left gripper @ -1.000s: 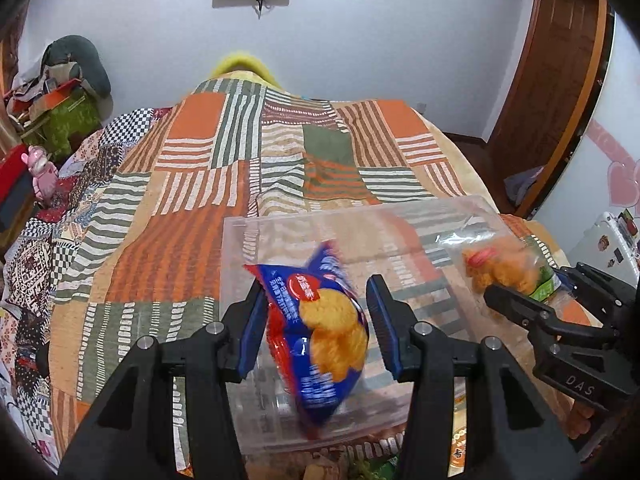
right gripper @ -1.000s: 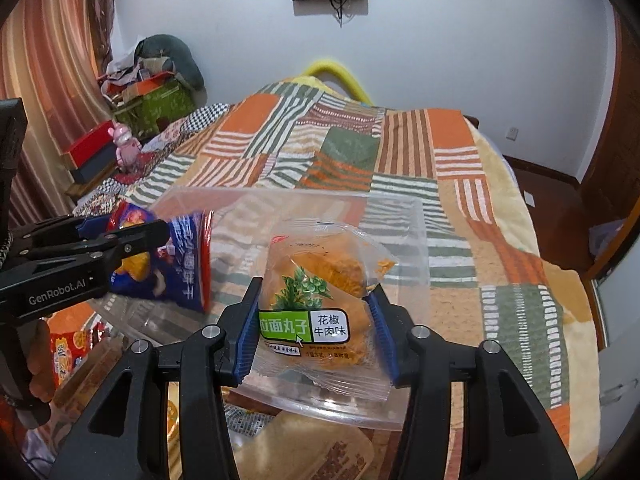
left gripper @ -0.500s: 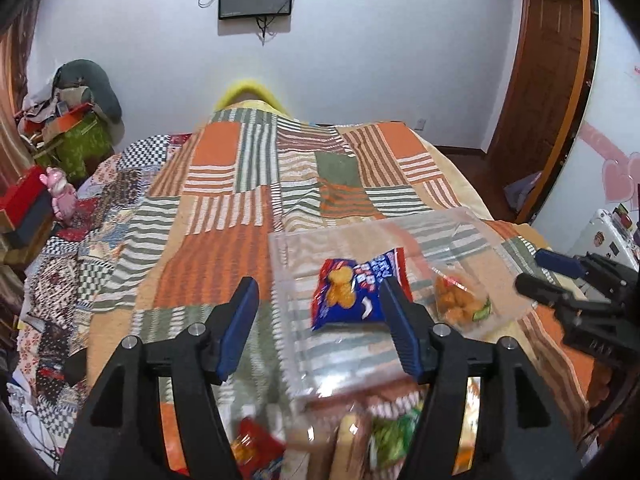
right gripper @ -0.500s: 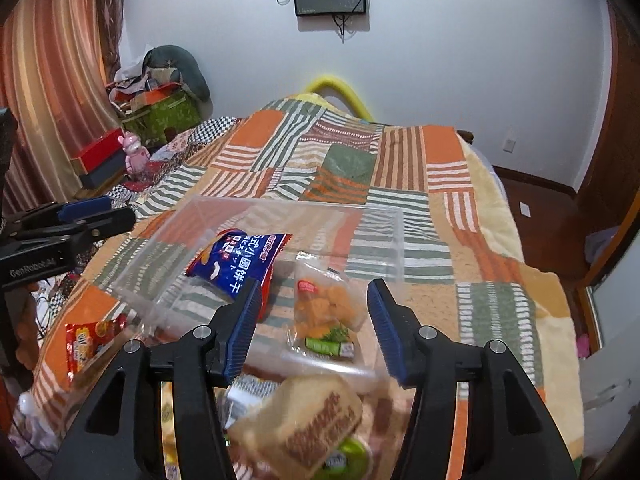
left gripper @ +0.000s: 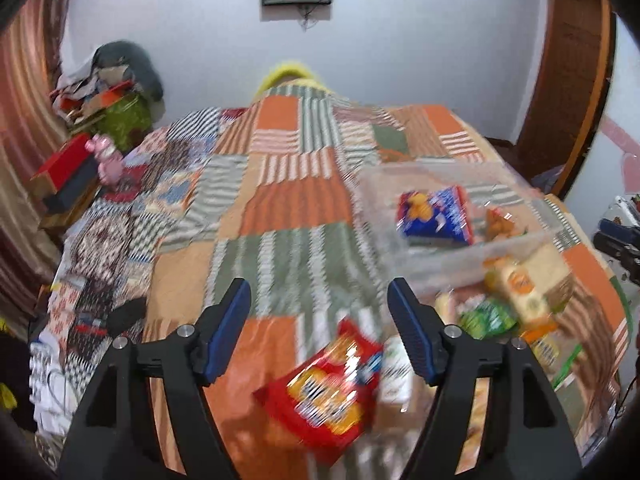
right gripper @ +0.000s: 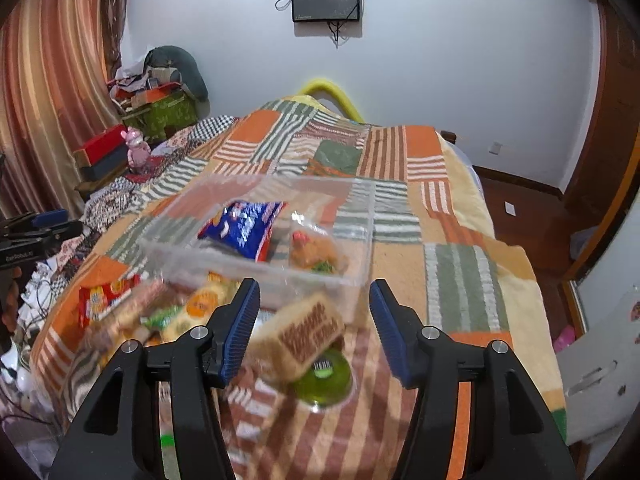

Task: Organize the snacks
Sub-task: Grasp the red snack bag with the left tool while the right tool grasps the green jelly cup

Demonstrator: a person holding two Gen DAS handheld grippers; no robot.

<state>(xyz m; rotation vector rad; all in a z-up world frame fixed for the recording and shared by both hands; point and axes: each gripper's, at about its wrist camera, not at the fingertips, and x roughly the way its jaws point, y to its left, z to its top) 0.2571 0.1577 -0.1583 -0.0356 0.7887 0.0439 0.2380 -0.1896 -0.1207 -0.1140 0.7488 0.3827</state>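
Right wrist: clear bin (right gripper: 256, 276), blue packet (right gripper: 244, 228), orange packet (right gripper: 316, 252)

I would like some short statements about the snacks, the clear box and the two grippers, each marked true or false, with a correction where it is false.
1. The blue packet lies inside the clear box. True.
2. The left gripper grips the red packet. False: its jaws stand open and have just been opening; the packet lies on the bedspread, the pads apart from it.
3. The right gripper holds nothing. True: its jaws have just been opening.
4. The clear box is empty. False: it holds the blue packet and a clear bag of orange snacks.
5. Several snacks lie on the bedspread outside the box. True.
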